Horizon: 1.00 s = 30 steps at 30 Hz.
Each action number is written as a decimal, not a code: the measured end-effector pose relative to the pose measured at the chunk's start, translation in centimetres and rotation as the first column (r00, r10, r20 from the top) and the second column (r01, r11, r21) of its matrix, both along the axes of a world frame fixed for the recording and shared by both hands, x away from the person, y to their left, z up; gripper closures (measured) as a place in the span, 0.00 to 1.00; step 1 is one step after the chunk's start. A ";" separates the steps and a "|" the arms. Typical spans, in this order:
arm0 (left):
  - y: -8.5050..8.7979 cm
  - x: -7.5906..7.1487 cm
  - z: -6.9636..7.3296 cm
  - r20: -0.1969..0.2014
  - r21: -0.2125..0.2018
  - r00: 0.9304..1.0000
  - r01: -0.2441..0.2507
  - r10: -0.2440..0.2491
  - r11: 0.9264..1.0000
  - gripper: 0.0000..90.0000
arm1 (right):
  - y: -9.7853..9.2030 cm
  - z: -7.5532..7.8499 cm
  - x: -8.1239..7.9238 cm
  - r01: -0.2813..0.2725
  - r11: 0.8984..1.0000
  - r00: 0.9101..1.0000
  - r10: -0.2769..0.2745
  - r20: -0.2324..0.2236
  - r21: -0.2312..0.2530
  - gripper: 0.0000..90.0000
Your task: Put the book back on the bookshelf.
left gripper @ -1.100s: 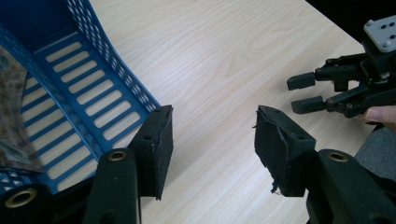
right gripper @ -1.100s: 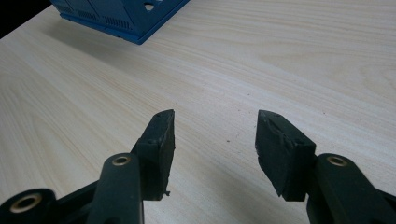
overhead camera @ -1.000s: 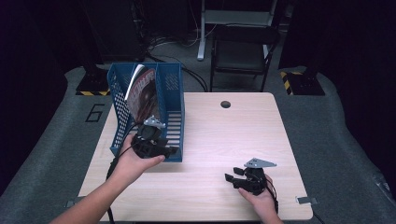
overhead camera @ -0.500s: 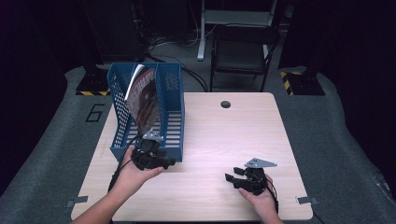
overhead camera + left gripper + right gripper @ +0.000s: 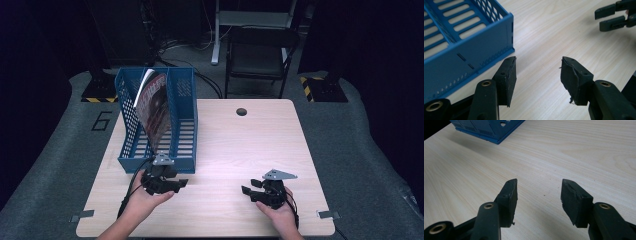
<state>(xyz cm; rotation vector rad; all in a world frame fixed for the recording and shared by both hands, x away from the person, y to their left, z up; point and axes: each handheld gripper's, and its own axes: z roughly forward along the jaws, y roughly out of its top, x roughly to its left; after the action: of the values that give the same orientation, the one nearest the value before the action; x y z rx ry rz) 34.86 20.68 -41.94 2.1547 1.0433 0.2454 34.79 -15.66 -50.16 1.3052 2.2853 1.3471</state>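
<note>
A blue slotted file rack (image 5: 182,117) stands at the table's left, with a dark-covered magazine (image 5: 154,107) leaning upright in its left compartment. My left gripper (image 5: 181,184) rests low over the table just in front of the rack's near end, jaws apart with nothing between them. In the left gripper view the left gripper (image 5: 538,68) looks across bare wood, the rack's corner (image 5: 469,52) to its left. My right gripper (image 5: 246,191) sits near the front right of the table, open and empty. The right gripper view shows the right gripper (image 5: 539,188) above bare wood, with the rack (image 5: 491,127) far off.
The light wooden table (image 5: 240,145) has a round cable hole (image 5: 241,111) near its far edge. A black chair (image 5: 257,55) and a desk frame stand behind the table. The other gripper (image 5: 615,16) shows at the top right of the left gripper view.
My left gripper has come down and back from the rack's near end toward the table's front edge. The right gripper has stayed where it was.
</note>
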 end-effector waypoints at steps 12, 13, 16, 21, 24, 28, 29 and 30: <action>0.4 -0.8 -3.4 -0.034 -0.008 0.999 0.001 -0.002 1.000 0.52 | 0.1 0.0 -0.1 0.006 1.000 1.000 -0.006 -0.004 -0.001 0.52; 0.4 -0.8 -3.5 -0.039 -0.013 0.999 0.004 -0.005 1.000 0.52 | 0.1 0.0 -0.1 0.002 1.000 1.000 -0.002 -0.008 -0.002 0.52; 0.4 -0.9 -4.1 -0.029 -0.036 1.000 -0.006 0.005 0.999 0.52 | 0.0 0.0 -0.1 0.001 1.000 1.000 -0.001 -0.007 -0.002 0.52; 0.5 -1.0 -5.1 -0.031 -0.049 1.000 -0.004 0.003 0.999 0.52 | 0.0 0.0 -0.1 0.001 1.000 1.000 -0.001 -0.007 -0.005 0.52; 0.6 -1.0 -5.6 -0.037 -0.067 0.999 -0.002 0.000 0.998 0.52 | 0.0 0.0 -0.1 -0.001 1.000 1.000 0.001 -0.005 -0.006 0.52; 0.8 -1.0 -6.0 -0.036 -0.063 0.999 -0.003 0.001 0.998 0.52 | 0.0 0.0 -0.1 0.000 1.000 1.000 0.000 -0.004 -0.004 0.52; 0.8 -1.0 -6.2 -0.026 -0.063 1.000 -0.008 0.007 0.998 0.52 | 0.0 0.0 -0.1 0.000 1.000 1.000 0.000 -0.004 -0.004 0.52; 1.0 -1.1 -6.3 -0.037 -0.066 0.999 -0.011 0.008 0.998 0.51 | 0.0 0.0 -0.1 -0.001 1.000 1.000 0.001 -0.004 -0.006 0.52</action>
<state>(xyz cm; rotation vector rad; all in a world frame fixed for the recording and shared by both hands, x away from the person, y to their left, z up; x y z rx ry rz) 33.80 21.65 -48.21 2.1028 1.0678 0.1740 34.65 -15.66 -50.11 1.3062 2.2908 1.3383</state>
